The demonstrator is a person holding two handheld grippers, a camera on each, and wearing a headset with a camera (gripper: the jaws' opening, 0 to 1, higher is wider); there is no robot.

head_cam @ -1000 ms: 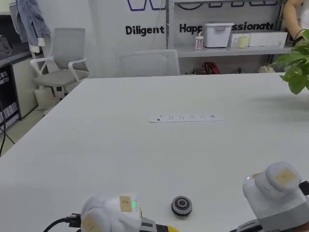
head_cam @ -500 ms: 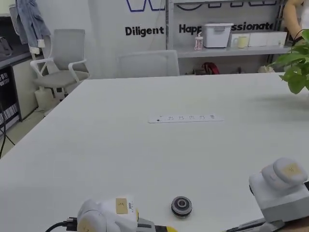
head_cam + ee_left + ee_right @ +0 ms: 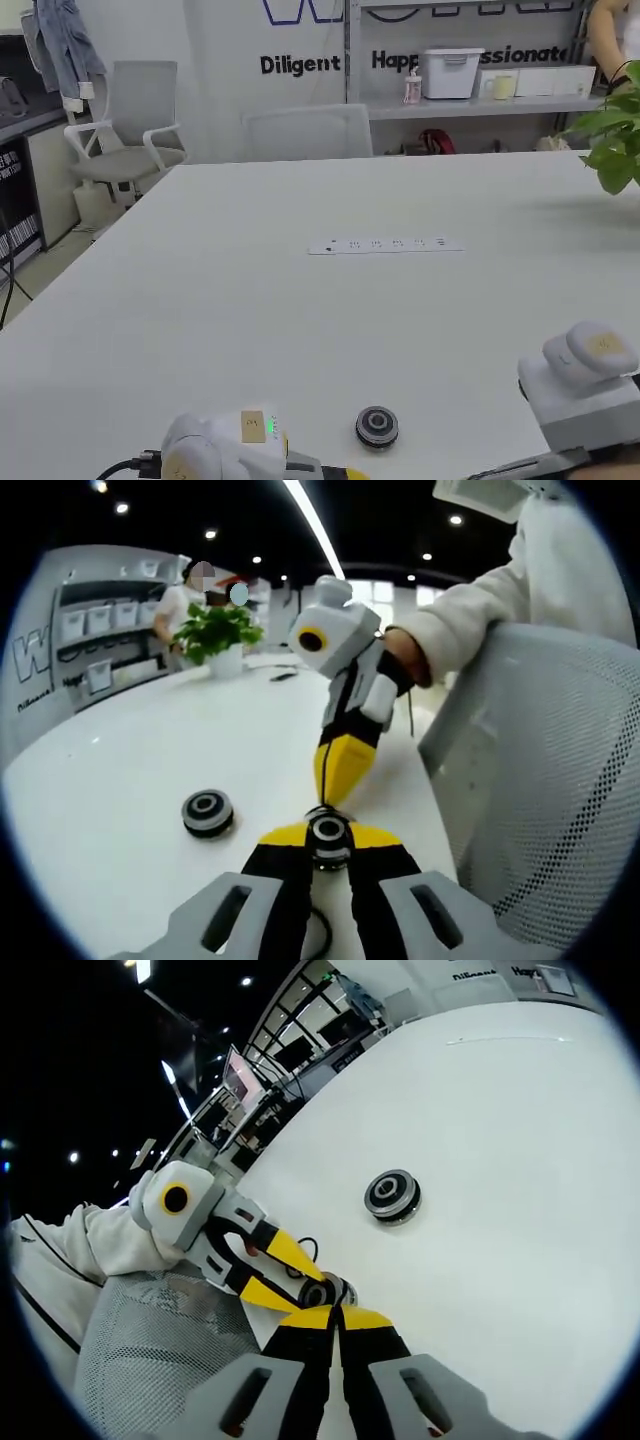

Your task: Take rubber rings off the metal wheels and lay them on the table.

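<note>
We see left tool [image 3: 329, 842] pinching small round metal wheel with black rubber ring [image 3: 328, 830]; right tool [image 3: 337, 783], pressed together, tilts down onto it; matching wheel [image 3: 208, 812] lies nearby on white table [image 3: 110, 770].

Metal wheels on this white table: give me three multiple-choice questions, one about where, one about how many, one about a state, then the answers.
1. Where does the loose metal wheel lie?
A. On the white table, near its front edge
B. On the wall shelf
C. On the office chair seat

2. How many metal wheels show in the left gripper view?
A. One
B. Two
C. Four

3. How do the jaws of the left gripper stand?
A. Wide open
B. Shut on a power strip
C. Shut on a second metal wheel

Answers: 1 A, the head view shows it flat on the tabletop near the front edge. 2 B, one lies on the table and one sits in the jaws. 3 C, the yellow-tipped jaws pinch the second metal wheel from both sides.
</note>
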